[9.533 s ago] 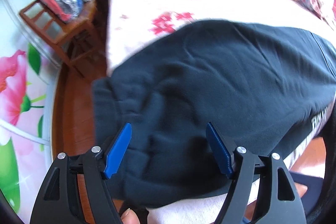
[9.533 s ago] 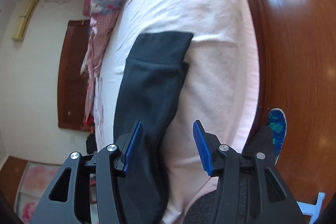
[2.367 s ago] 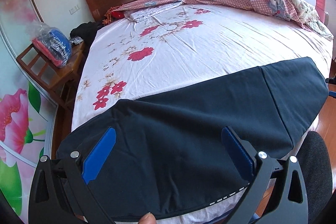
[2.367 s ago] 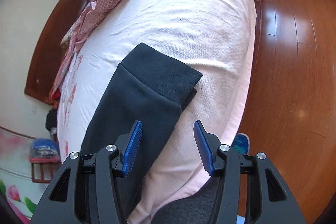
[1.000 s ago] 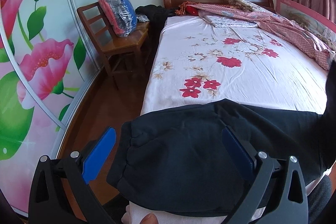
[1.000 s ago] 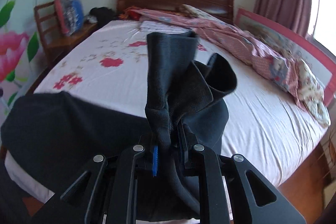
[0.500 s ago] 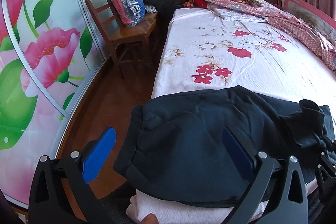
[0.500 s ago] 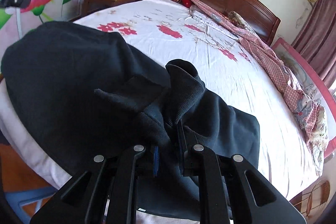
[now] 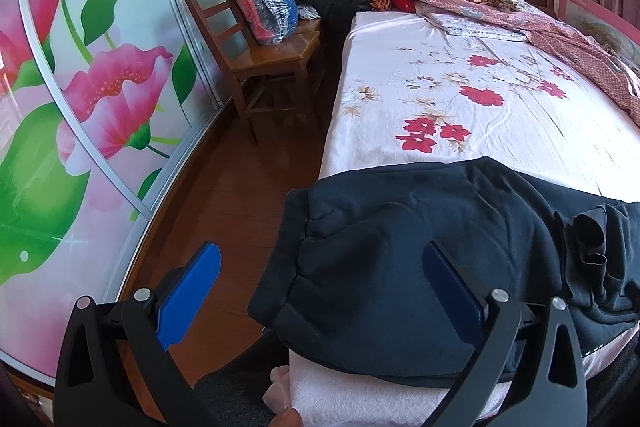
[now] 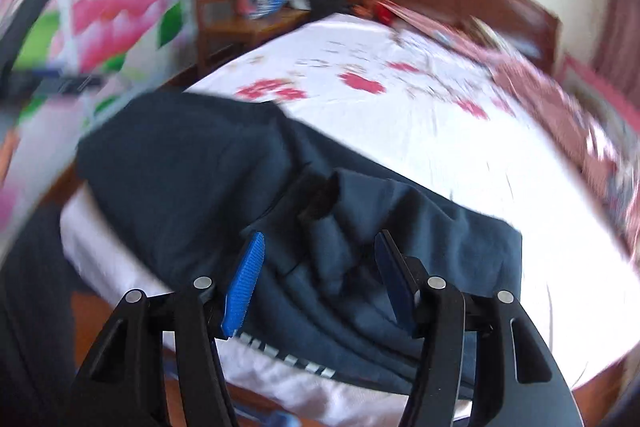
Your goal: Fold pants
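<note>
The dark navy pants (image 9: pixel 400 259) lie along the near edge of the bed, waistband end at the left corner. The leg cuffs (image 9: pixel 592 239) lie folded back on top in a loose bunch, also seen in the right wrist view (image 10: pixel 328 219). My left gripper (image 9: pixel 320 295) is open and empty, hovering over the waistband end. My right gripper (image 10: pixel 318 279) is open and empty just above the bunched cuffs; this view is motion-blurred.
The bed (image 9: pixel 480 115) has a white floral sheet and a pink quilt (image 9: pixel 560 31) at the far right. A wooden chair (image 9: pixel 272 55) holding a plastic bag stands left of the bed. A flowered wardrobe door (image 9: pixel 80 107) lines the left wall. The floor is wood.
My right gripper has opened and let go of the leg cuffs, which now rest on the pants. It has drawn back slightly. The left gripper has barely moved.
</note>
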`<state>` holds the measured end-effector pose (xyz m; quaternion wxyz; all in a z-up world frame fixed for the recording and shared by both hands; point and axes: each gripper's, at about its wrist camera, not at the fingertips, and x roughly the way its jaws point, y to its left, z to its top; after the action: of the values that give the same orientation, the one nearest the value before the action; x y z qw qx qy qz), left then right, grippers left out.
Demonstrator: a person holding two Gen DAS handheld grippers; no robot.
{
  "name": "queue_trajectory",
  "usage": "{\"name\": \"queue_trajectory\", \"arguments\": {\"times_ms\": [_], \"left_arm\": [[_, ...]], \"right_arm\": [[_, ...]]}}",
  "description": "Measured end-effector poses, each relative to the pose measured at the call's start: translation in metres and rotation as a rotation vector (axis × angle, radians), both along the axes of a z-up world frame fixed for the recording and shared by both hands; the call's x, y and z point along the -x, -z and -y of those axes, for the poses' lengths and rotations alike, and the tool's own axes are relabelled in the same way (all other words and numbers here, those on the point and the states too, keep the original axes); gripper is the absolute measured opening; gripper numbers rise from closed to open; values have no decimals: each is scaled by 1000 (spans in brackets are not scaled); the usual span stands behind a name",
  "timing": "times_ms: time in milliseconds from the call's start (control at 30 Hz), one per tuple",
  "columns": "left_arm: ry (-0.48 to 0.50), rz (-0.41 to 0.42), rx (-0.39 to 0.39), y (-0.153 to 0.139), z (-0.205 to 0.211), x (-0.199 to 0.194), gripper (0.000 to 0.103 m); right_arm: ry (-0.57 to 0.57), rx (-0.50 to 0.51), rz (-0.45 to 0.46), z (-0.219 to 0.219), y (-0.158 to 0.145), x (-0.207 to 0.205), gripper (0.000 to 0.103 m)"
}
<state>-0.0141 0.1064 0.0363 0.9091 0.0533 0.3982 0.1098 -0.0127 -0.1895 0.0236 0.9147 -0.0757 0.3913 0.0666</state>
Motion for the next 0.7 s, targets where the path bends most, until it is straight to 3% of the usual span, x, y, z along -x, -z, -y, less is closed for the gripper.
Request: {"name": "queue_trajectory", "arguments": {"times_ms": [100,167,233,267,367,433,467,500,533,567,700], "left_arm": [[-12,1,6,-2,-3,2,101],[-15,5,2,-3,-4,4,101],[-20,3,-7,-3,-5,5,101],[-26,2,-9,-2,-7,5,101],[-37,-5,-1,0,-11,5,101],[-44,-7,-14,2,-14,5,101],[-48,-6,-23,3,-16,6,101],[-60,-6,-39,6,-19,6,101],[-79,-12,-58,9,-22,8,101],[-99,-17,-71,13,-27,9,101],[-171,-75,-63,30,-54,14,101]], "right_arm": [[10,-16,-85,0,23,-27,40],[-84,-48,-182,-12,44,-41,31],[-155,16,-221,-29,57,-35,31],[-161,48,-196,-32,57,-30,31],[-127,-36,-187,-22,46,-23,31],[-111,-37,-139,-19,34,-14,32],[-109,-34,-112,-16,25,-10,35],[-92,-28,-95,-14,20,-6,50],[-62,-23,-90,-11,15,-3,76],[-47,-40,-83,-9,11,2,81],[-32,-70,-79,-6,10,18,81]]}}
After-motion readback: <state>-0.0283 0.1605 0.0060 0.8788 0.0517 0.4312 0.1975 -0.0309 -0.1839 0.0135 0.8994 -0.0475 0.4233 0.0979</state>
